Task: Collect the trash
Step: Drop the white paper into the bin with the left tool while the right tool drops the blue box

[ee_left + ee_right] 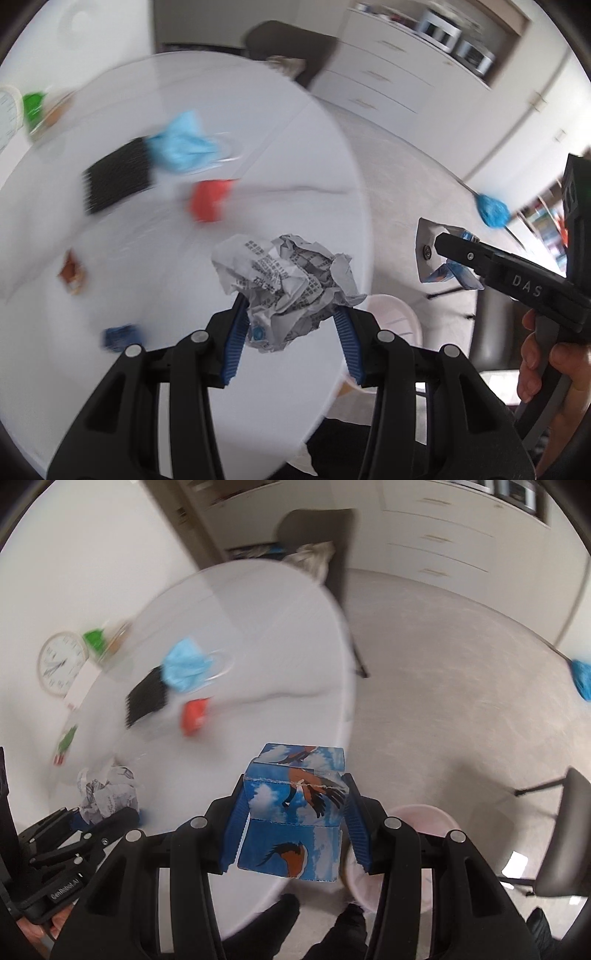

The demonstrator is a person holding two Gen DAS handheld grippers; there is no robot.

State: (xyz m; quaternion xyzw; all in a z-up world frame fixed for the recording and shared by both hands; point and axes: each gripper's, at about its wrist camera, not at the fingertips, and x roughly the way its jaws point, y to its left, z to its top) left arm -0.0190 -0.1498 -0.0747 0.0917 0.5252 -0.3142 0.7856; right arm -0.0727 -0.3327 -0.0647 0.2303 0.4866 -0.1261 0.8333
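Above the surface (110, 258) edge, our left tool (291, 325) clamps crumpled paper (288, 280) and our right tool (295, 812) grips a carton (295, 808), probably bound for the pink bin (424, 816).

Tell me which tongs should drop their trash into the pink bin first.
Right. The right tongs, gripping the blue box, hang beside the pink bin; the left tongs hold crumpled paper above the table.

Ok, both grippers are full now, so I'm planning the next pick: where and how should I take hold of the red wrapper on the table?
The red wrapper lies low on the white table, blurred. Come from straight above and probably pinch its bunched middle across the narrow width; the black comb and blue mask crowd its far side.
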